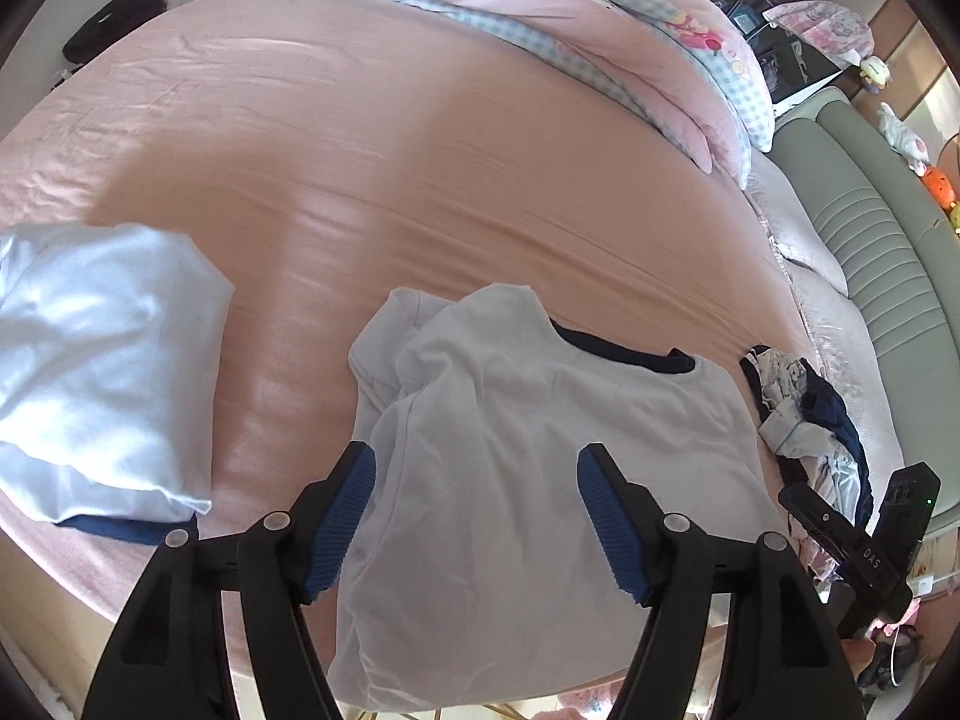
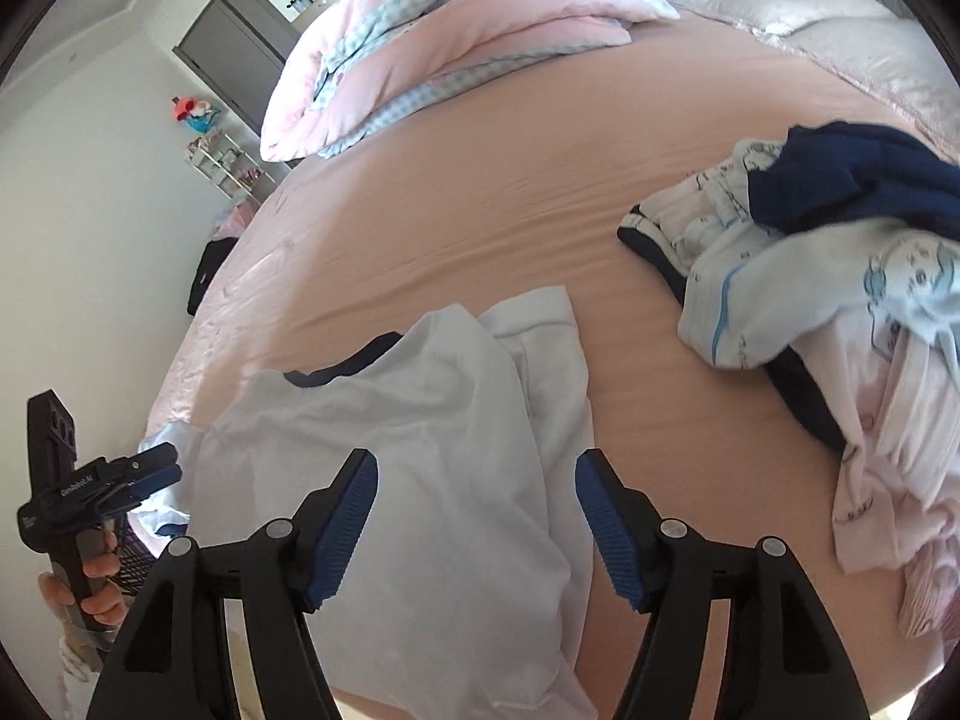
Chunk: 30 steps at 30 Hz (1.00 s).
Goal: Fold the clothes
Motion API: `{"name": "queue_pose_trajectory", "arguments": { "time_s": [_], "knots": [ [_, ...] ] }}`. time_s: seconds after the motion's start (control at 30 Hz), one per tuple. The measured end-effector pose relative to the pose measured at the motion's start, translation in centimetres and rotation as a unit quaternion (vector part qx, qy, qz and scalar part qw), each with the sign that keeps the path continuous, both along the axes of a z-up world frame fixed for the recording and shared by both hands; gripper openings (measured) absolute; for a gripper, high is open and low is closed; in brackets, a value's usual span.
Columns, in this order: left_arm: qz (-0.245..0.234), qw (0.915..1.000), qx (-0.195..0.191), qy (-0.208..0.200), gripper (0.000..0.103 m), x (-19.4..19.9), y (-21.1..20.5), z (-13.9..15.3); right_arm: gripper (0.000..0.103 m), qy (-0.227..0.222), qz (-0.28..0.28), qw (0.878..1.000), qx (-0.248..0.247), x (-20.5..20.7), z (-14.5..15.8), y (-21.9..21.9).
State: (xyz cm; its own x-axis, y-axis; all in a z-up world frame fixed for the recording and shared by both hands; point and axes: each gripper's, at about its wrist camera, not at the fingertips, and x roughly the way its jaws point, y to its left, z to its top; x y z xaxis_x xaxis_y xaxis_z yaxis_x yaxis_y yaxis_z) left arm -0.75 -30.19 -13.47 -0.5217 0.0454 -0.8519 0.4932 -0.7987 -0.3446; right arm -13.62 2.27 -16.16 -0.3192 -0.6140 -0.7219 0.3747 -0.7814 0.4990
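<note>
White cotton T-shirt with navy collar lies half-folded on pink bedsheet, released. Left gripper and right gripper hover above shirt, jaws spread, empty. Unfolded garment pile right of shirt, probably next.

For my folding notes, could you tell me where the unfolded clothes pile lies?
The unfolded clothes pile lies on the pink sheet, right of the white shirt in the right wrist view.

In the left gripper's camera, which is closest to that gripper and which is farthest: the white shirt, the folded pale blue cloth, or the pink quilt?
1. White shirt, right under the open left gripper.
2. Folded pale blue cloth, off to the picture's left.
3. Pink quilt, far across the bed at the top.
</note>
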Motion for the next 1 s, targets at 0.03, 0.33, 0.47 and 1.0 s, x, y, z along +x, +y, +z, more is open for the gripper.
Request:
{"name": "queue_pose_trajectory", "arguments": {
  "time_s": [0.03, 0.33, 0.47, 1.0],
  "knots": [
    [0.000, 1.0000, 0.000, -0.004, 0.068, 0.4, 0.1, -0.2, 0.068, 0.003, 0.002, 1.000, 0.005, 0.4, 0.1, 0.0],
    [-0.001, 0.9999, 0.000, -0.015, 0.068, 2.7, 1.2, -1.6, 0.068, 0.020, 0.017, 0.998, 0.062, 3.1, -0.2, 0.2],
    [0.004, 1.0000, -0.007, -0.002, 0.068, 3.0, 1.5, -1.7, 0.068, 0.008, 0.013, 0.998, 0.060, 2.9, -0.7, 0.5],
    [0.045, 0.9957, -0.050, -0.065, 0.068, 3.0, -0.4, -4.8, 0.068, 0.024, -0.046, 0.974, 0.220, 2.0, -3.1, 0.8]
  ]
}}
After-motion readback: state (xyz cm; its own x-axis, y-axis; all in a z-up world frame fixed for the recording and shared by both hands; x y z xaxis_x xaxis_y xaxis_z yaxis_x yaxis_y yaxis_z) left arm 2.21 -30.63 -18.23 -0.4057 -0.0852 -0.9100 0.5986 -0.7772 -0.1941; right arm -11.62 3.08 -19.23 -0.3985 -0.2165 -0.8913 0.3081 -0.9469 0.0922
